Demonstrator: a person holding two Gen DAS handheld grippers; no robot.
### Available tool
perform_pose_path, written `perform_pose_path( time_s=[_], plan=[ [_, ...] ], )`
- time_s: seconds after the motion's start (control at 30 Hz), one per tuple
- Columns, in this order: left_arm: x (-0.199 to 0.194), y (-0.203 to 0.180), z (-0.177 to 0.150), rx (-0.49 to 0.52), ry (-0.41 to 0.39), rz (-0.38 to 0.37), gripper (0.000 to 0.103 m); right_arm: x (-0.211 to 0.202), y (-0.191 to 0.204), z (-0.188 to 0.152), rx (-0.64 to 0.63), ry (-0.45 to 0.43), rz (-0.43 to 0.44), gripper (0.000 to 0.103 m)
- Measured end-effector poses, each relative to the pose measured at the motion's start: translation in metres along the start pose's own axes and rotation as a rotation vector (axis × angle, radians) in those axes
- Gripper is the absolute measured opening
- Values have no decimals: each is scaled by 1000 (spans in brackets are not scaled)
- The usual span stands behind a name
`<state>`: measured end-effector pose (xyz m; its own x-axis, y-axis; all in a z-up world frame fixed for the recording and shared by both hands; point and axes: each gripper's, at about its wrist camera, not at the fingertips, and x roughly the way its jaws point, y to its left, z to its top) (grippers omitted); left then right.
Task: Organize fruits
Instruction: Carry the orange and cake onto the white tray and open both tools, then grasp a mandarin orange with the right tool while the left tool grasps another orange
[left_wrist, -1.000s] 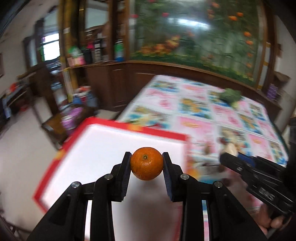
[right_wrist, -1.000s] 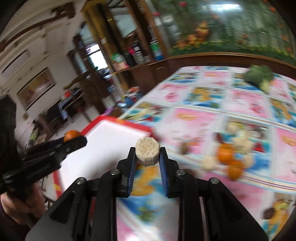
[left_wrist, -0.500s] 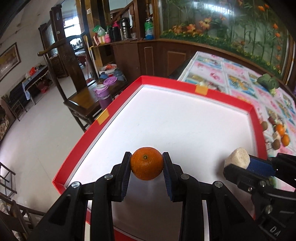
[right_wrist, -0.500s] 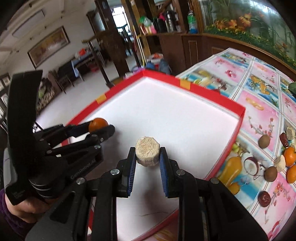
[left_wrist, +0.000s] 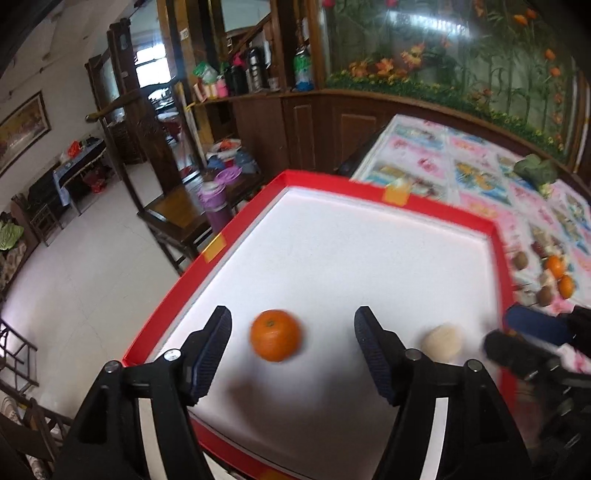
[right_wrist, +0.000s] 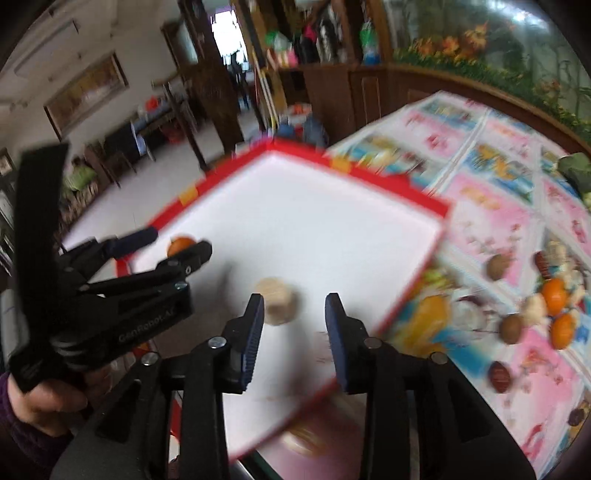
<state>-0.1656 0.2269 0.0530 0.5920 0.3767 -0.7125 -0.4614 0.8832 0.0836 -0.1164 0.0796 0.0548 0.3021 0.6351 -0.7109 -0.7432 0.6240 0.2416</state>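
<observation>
Both tools, left (left_wrist: 291, 354) and right (right_wrist: 294, 325), now gape wide, having dropped orange (left_wrist: 275, 339) and beige piece (right_wrist: 277, 301) into the tray (left_wrist: 436, 210).

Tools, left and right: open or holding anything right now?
Left tool: open, holding nothing; orange lies free in the tray.
Right tool: open, holding nothing; beige round piece lies free.
</observation>
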Motion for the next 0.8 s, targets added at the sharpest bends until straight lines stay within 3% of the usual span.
perform_pose_path(
  time_s=[0.1, 0.17, 0.3, 0.47, 0.67, 0.73, 0.8],
  plan=[
    [-15, -20, 3, 42, -30, -50, 74, -39, -32, -11, 34, -105, -55, 57],
    [-22, -37, 3, 74, -44, -87, 77, -58, -58, -21, 62, -142, -122, 59],
    [-29, -85, 2, 177, -28, -197, 77, -78, -116, -46, 151, -119, -243, 59],
    [-29, -141, 2, 309, 7, -305, 77, -79, -174, -57, 259, -53, -314, 59],
    [-11, -183, 21, 387, 27, -294, 77, -58, -203, -49, 323, 16, -301, 58],
    [-3, -192, 29, 399, 39, -287, 77, -46, -209, -46, 345, 42, -278, 53],
    [1, -198, 32, 405, 41, -277, 77, -43, -207, -41, 315, 32, -280, 52]
  ],
)
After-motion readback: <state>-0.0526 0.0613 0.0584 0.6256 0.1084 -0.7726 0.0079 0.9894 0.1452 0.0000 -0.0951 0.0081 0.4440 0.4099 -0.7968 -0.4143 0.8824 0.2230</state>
